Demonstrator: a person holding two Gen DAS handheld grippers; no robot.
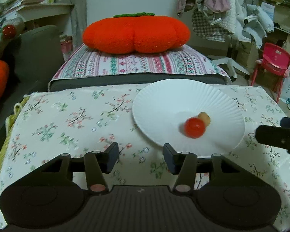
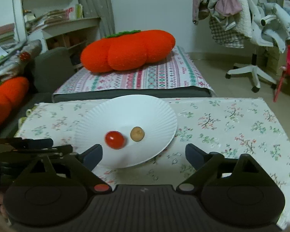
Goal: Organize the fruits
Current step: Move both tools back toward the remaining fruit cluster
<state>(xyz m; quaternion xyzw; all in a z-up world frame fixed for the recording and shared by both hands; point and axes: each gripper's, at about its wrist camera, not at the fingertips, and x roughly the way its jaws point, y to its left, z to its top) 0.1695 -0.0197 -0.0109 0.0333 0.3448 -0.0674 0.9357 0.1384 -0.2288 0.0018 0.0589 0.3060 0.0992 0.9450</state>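
A white fluted paper plate lies on the floral tablecloth. In it sit a small red tomato, slightly blurred, and a tan round fruit right beside it. My left gripper hovers near the plate's near-left rim, its jaws partly apart with nothing between them. My right gripper stands wide open over the plate's near edge, holding nothing. Its tip shows at the right edge of the left wrist view, the right gripper.
The floral tablecloth covers a low table. Behind it a striped cushion bears a big orange pumpkin pillow. A red plastic chair, an office chair hung with clothes and cluttered shelves stand behind.
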